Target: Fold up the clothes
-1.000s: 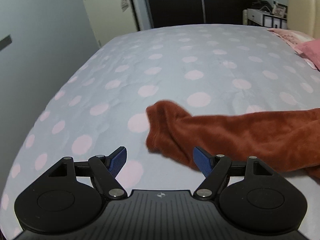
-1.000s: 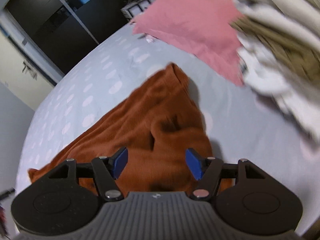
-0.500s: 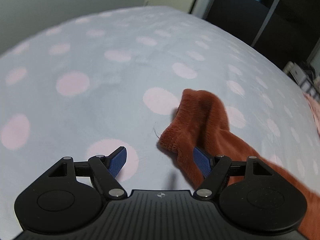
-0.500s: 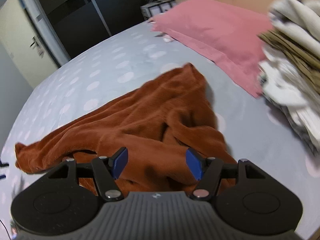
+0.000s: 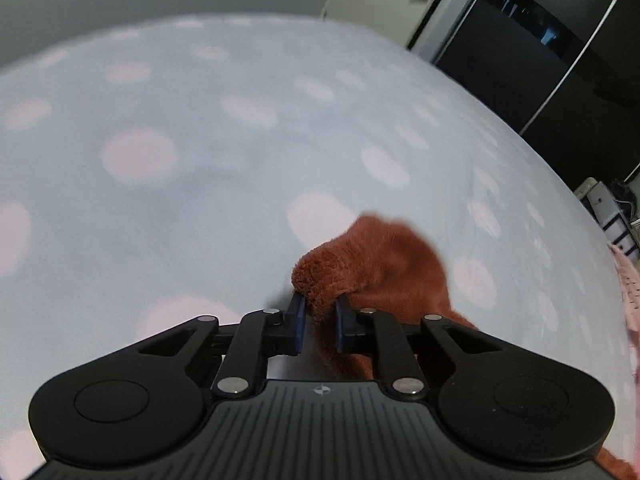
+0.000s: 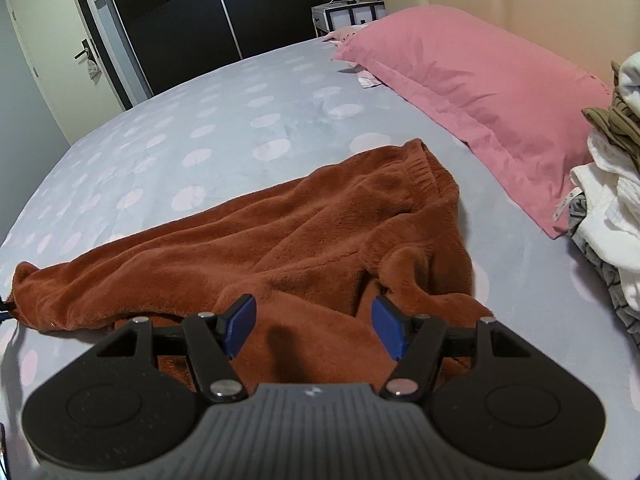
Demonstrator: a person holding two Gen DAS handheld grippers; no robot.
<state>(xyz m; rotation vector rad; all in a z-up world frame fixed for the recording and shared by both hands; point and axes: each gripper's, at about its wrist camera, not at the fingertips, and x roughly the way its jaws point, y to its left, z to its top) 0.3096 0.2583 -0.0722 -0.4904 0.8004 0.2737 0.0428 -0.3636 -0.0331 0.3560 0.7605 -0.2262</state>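
A rust-brown fleece garment (image 6: 312,236) lies spread and rumpled on the bed, its elastic waistband toward the pink pillow. My left gripper (image 5: 319,320) is shut on the garment's far cuff end (image 5: 360,264), which bunches up just past the blue pads. My right gripper (image 6: 314,328) is open and empty, hovering low over the near rumpled edge of the garment. The left gripper's tip just shows at the left edge of the right wrist view, by the cuff (image 6: 24,284).
The bed has a grey sheet with pink dots (image 6: 224,128). A pink pillow (image 6: 472,92) lies at the right. A pile of white, olive and grey clothes (image 6: 612,184) sits at the far right. Dark wardrobe doors (image 6: 224,8) and a door stand beyond the bed.
My left gripper moved onto the cuff and closed on it. My right gripper swung and settled facing the garment, staying open.
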